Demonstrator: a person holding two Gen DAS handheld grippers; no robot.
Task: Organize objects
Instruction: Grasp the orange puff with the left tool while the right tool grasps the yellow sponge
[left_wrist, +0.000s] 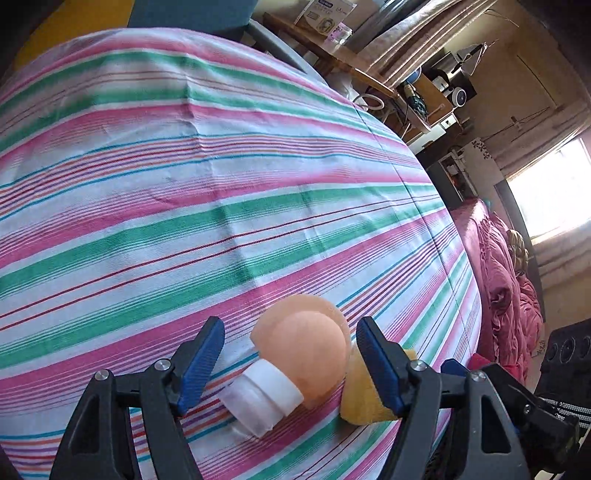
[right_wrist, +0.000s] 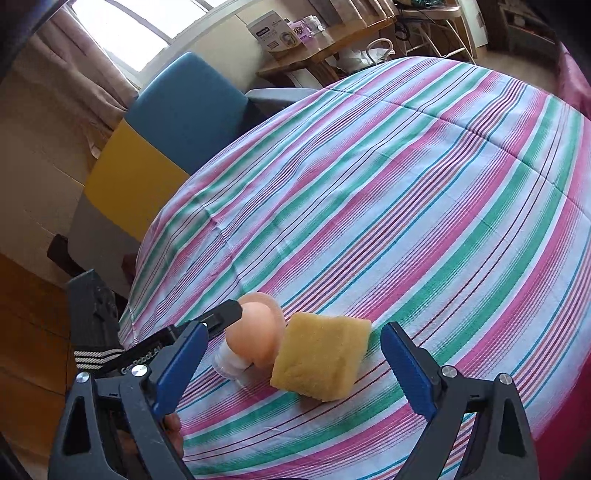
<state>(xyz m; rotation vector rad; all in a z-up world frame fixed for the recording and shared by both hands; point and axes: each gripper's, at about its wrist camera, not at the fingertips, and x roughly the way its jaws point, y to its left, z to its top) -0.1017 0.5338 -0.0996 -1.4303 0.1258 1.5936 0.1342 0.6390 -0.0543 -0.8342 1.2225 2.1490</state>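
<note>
On the striped cloth (left_wrist: 221, 177) near its near edge, a peach dome-topped object (left_wrist: 306, 354) lies between the spread left gripper (left_wrist: 290, 362) jaws, untouched. The right gripper (right_wrist: 290, 363) gapes around the yellow sponge (right_wrist: 321, 360), half hidden in the left view.

A blue-and-yellow chair (right_wrist: 173, 122) stands beside the striped tablecloth (right_wrist: 406, 206).

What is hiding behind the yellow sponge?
Behind the yellow sponge lies a peach dome-shaped thing with a white neck, leaning against it. The sponge covers part of the dome's rim.
</note>
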